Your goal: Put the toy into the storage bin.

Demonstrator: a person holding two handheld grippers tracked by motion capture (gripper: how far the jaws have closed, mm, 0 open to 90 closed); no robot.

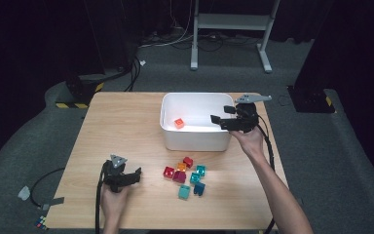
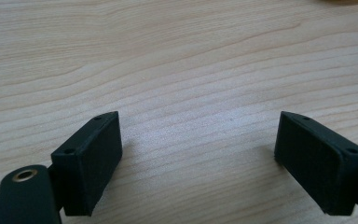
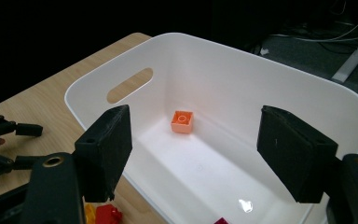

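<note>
- The right gripper [image 1: 220, 122] hangs over the right end of the white bin [image 1: 195, 139], held from below by the right hand [image 1: 250, 140]; its jaws point left across the bin's opening.
- In the right gripper view the right gripper [image 3: 193, 154] has its jaws spread wide with nothing between the pads; the bin's floor shows through the gap.
- One orange block [image 1: 178, 123] lies on the floor of the bin, towards its left half and clear of the walls. In the right gripper view the same orange block [image 3: 182, 122] sits stud side up, beyond the jaws and well apart from them.
- The white bin [image 3: 121, 70] stands on the far half of the table [image 1: 121, 126] and has a slot handle cut into its end wall.
- A cluster of loose blocks [image 1: 187, 176] lies on the table just in front of the bin: red, orange, magenta and several teal ones, close together and some touching.
- The left gripper [image 1: 137, 174] rests low at the near left of the table, left of that cluster, gripped by the left hand [image 1: 113, 197].
- In the left gripper view the left gripper [image 2: 198, 154] has its jaws wide apart over bare wood, holding nothing.
</note>
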